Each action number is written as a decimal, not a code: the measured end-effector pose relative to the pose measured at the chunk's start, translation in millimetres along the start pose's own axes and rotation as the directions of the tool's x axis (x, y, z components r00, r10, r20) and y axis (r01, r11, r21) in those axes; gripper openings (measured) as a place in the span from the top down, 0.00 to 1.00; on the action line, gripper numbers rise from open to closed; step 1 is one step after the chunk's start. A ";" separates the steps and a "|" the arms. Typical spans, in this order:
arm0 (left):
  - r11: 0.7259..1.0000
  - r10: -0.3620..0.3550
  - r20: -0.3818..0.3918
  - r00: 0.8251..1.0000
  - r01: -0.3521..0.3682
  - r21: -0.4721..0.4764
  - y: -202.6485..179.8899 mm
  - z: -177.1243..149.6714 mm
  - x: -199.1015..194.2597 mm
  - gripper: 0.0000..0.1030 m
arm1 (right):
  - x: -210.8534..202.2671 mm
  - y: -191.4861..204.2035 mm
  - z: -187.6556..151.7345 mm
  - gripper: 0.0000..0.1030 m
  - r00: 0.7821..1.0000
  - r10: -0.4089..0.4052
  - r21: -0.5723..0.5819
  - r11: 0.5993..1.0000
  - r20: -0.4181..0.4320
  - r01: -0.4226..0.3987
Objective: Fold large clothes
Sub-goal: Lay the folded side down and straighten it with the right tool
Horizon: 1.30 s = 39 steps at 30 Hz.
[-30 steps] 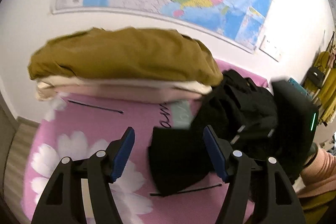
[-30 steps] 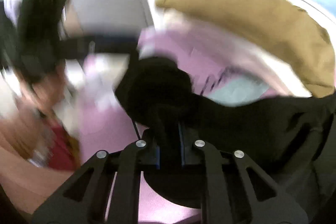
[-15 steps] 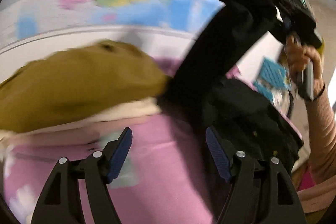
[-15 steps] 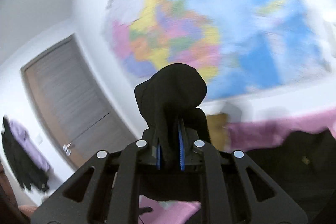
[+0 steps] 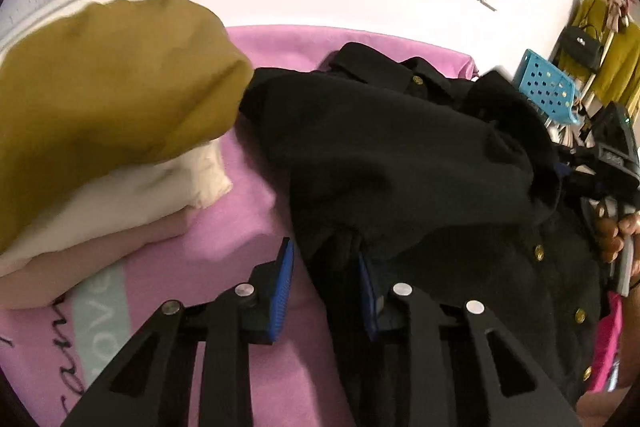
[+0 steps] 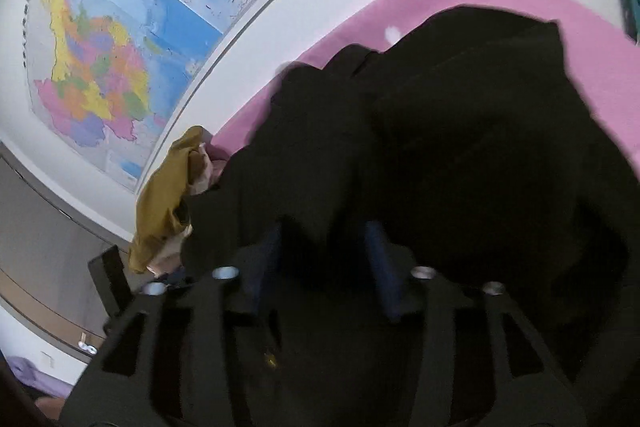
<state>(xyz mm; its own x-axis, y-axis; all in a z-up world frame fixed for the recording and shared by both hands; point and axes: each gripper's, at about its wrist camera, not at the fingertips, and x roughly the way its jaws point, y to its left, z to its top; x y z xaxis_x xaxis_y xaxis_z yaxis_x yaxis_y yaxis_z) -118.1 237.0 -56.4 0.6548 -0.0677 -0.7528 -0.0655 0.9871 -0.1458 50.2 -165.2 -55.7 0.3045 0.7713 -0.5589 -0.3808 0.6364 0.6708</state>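
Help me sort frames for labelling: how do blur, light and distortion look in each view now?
Left wrist view: mostly sharp, evenly lit, the wall trim bowed by the fisheye; gold buttons on the black coat stand out. Right wrist view: the coat is an underexposed, detail-less mass with softly smeared edges, while the map stays bright but curved.

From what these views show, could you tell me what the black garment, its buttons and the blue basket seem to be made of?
Black garment: matte, soft woven or fleecy cloth, judging by its rounded, light-absorbing folds; the exact fibre is unclear.
Buttons: shiny gold-toned, probably metal or metallised plastic, since they glint.
Blue basket: rigid moulded plastic, with a smooth surface and regular punched holes.
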 end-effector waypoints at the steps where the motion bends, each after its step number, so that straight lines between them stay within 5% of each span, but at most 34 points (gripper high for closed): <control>1: 1.000 0.022 0.003 1.000 -0.022 0.010 -3.8 -3.3 -3.4 0.70 | -10.6 -0.2 0.7 0.36 0.999 -0.007 -0.023 1.000 0.033 0.008; 3: 0.998 0.039 0.026 0.999 -0.041 0.046 -10.0 -5.1 -13.8 0.68 | -18.6 10.8 7.8 0.24 0.998 -0.010 -0.085 0.996 0.065 0.016; 5: 0.995 0.026 0.078 0.997 -0.033 0.091 -19.9 -5.3 -28.0 0.55 | -18.4 27.3 12.5 0.11 0.997 -0.039 -0.163 0.985 0.062 0.049; 10: 0.988 0.000 0.130 0.991 -0.020 0.151 -43.5 13.3 -33.2 0.51 | 19.5 42.3 28.1 0.12 0.996 -0.085 -0.208 0.975 -0.020 0.079; 11: 0.988 -0.001 0.122 0.993 -0.018 0.155 -46.8 15.8 -28.1 0.51 | 30.6 41.6 30.7 0.23 0.994 -0.100 -0.212 0.973 -0.042 0.089; 12: 0.987 -0.002 0.107 0.994 -0.015 0.162 -50.6 18.6 -20.9 0.51 | 38.4 42.0 34.5 0.51 0.992 -0.107 -0.223 0.971 -0.063 0.091; 13: 0.986 -0.002 0.096 0.995 -0.014 0.169 -52.8 18.9 -16.1 0.51 | 40.7 44.5 39.0 0.63 0.993 -0.099 -0.241 0.967 -0.070 0.080; 14: 0.984 0.004 0.084 0.996 -0.018 0.175 -56.0 20.8 -9.0 0.51 | 35.9 46.6 43.5 0.89 0.995 -0.088 -0.250 0.965 -0.051 0.073; 16: 0.983 0.013 0.069 0.998 -0.025 0.181 -59.7 21.5 0.8 0.51 | 5.6 52.3 54.5 0.92 0.998 -0.027 -0.252 0.967 0.059 0.041; 19: 0.988 0.028 0.062 0.998 -0.037 0.152 -55.6 21.7 8.4 0.51 | -44.4 47.2 62.9 0.92 0.971 0.092 -0.224 0.974 0.223 -0.041; 21: 0.988 0.048 0.050 0.998 -0.054 0.143 -53.9 19.9 13.3 0.51 | -62.4 28.7 58.8 0.77 0.961 0.100 -0.174 0.983 0.259 -0.055; 23: 0.985 0.066 0.040 0.997 -0.071 0.157 -54.2 15.2 14.4 0.51 | -53.4 1.0 48.4 0.65 0.984 0.001 -0.114 0.993 0.179 0.020; 25: 0.981 0.079 0.031 0.996 -0.083 0.177 -55.1 11.2 15.8 0.51 | -40.4 -21.0 36.2 0.63 0.987 -0.133 -0.076 0.987 0.088 0.140; 27: 0.978 0.078 0.028 0.997 -0.082 0.194 -56.5 9.7 12.3 0.50 | -36.4 -40.7 24.4 0.62 0.983 -0.183 -0.037 0.982 0.023 0.183; 29: 0.977 0.068 0.033 0.997 -0.074 0.202 -56.4 9.6 6.6 0.47 | -46.8 -40.6 21.8 0.56 0.983 -0.176 -0.043 0.983 0.055 0.178; 31: 0.981 0.026 0.041 0.999 -0.034 0.193 -54.8 12.4 -1.5 0.47 | -59.6 -30.6 23.1 0.37 0.970 -0.212 -0.079 0.972 0.117 0.222; 35: 0.981 -0.060 0.086 0.994 0.043 0.188 -57.8 20.2 -21.0 0.45 | -73.4 -9.7 30.9 0.30 0.949 -0.246 -0.164 0.946 0.199 0.280; 39: 0.973 -0.054 0.083 0.995 0.034 0.228 -77.1 28.7 -13.1 0.45 | -45.5 -16.1 42.0 0.25 0.940 -0.308 -0.194 0.923 0.147 0.333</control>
<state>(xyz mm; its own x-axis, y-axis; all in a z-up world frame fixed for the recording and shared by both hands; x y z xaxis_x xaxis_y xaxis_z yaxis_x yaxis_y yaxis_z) -100.0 166.0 -16.9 0.7175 -0.1088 -0.6880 0.1301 0.9913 -0.0210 79.1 -210.2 -20.6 0.5321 0.5301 -0.6603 -0.4195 0.8424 0.3382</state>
